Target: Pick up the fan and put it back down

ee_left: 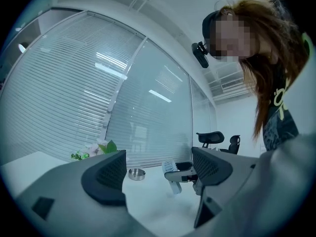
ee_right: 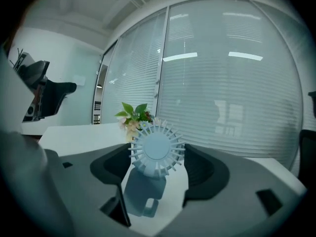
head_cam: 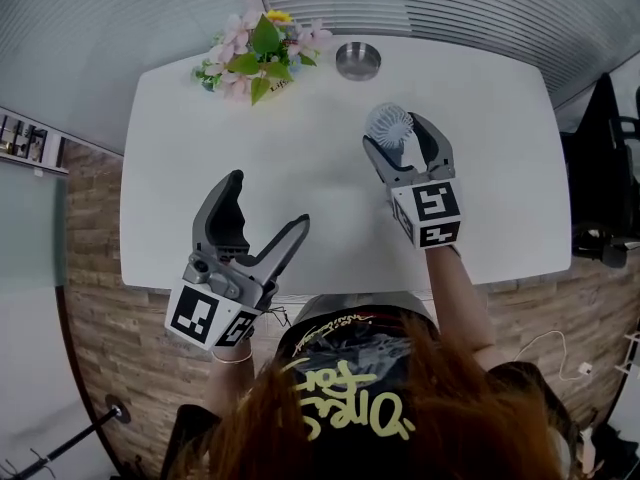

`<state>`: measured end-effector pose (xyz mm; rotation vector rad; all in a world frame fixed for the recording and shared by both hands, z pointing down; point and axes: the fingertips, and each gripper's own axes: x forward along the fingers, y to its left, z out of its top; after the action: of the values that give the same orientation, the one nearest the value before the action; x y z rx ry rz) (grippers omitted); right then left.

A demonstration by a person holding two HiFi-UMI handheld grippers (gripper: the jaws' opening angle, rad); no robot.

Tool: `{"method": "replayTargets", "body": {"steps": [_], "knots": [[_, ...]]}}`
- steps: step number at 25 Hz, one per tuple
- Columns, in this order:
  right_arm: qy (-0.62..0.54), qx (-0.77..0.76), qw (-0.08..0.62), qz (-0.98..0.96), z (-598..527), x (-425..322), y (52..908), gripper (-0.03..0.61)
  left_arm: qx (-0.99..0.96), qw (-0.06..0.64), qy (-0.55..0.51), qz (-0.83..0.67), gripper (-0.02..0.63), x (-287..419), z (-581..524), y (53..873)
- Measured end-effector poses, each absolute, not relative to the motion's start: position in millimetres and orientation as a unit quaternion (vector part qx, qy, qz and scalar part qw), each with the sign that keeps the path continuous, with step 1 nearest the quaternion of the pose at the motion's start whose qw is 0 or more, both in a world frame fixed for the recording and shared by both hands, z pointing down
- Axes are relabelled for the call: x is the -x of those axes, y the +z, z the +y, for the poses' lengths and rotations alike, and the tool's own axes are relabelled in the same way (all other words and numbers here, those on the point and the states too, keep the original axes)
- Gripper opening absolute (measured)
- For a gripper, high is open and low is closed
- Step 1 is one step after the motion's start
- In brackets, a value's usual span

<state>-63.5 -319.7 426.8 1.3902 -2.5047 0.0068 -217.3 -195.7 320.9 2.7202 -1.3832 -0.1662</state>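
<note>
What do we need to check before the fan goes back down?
1. Grip: fan clamped between the pads of the right tongs: ok.
2. Fan off the table: its base seems to hang above the surface in the left gripper view: ok.
3. Landing spot: bare tabletop under the fan: ok.
4. Clearance: flowers and metal bowl stand apart from the fan: ok.
5. Left tongs: open, empty, off to the side: ok.
</note>
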Motion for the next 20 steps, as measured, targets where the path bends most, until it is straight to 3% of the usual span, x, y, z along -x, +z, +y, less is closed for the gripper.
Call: {"method": "replayTargets", "body": {"steps": [20], "knots": [[-0.085, -0.421, -0.029, -0.903, -260.3, -25.8, 265.2, 0.342, -0.891, -0.023, -0.079, -0.446, 0.417, 110.0, -201.2, 259.8]]}}
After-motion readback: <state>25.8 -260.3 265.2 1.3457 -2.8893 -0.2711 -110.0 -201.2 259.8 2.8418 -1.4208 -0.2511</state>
